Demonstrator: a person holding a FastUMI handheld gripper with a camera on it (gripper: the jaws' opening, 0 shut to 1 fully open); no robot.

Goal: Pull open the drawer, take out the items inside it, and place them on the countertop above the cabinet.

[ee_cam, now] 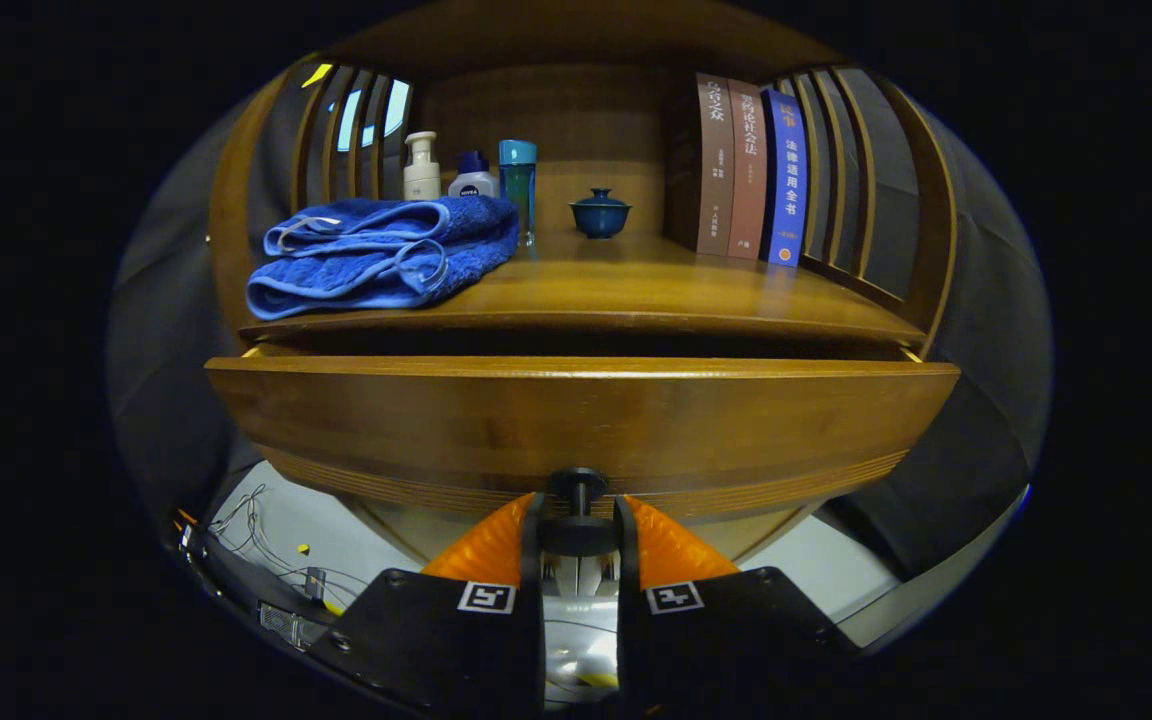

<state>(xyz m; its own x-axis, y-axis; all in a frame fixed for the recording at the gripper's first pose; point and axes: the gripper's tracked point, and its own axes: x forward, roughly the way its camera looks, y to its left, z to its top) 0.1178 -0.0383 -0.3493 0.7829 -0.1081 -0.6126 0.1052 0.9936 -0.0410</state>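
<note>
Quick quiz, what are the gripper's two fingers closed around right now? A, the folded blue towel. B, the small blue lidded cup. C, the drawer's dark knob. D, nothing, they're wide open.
C: the gripper has both orange-backed fingers pressed on the dark knob of the drawer front, which stands slightly out from the cabinet.

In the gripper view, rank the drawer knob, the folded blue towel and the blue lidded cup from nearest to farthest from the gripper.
1. Drawer knob: between the fingers of the gripper, which close on it.
2. Folded blue towel: beyond the drawer front, at the countertop's front left edge.
3. Blue lidded cup: farther back on the countertop, near its middle, left of the books.
</note>
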